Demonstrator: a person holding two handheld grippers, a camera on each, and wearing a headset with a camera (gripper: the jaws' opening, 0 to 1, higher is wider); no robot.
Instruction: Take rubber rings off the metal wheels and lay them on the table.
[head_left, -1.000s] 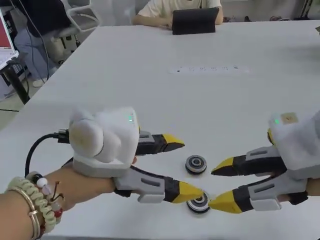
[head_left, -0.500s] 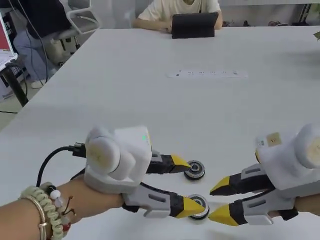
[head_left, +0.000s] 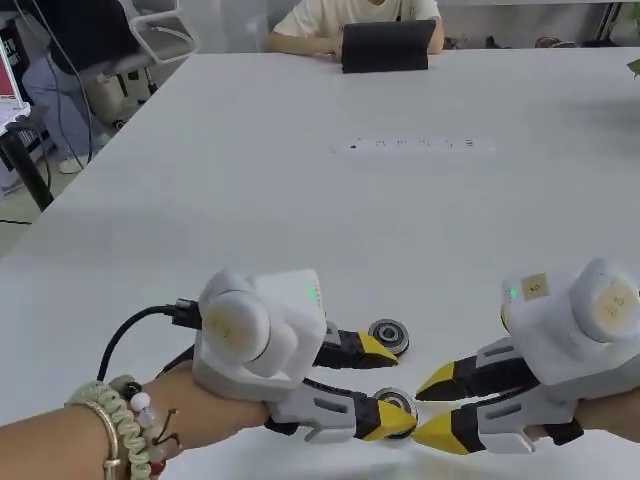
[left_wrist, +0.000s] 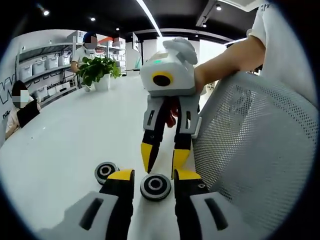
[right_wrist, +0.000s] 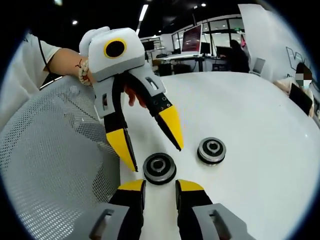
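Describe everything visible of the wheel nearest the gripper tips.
The nearer metal wheel lies flat on the white table: black rubber ring outside, silvery hub, dark centre hole. It sits between the open jaws of the left hand-held gripper, with the tips of the right hand-held gripper facing it. Contact is unclear.

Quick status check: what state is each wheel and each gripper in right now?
near wheel: lying flat, rubber ring on.
far wheel: lying flat, ring on, untouched.
left gripper: open, tips either side of near wheel.
right gripper: open, tips close to near wheel.
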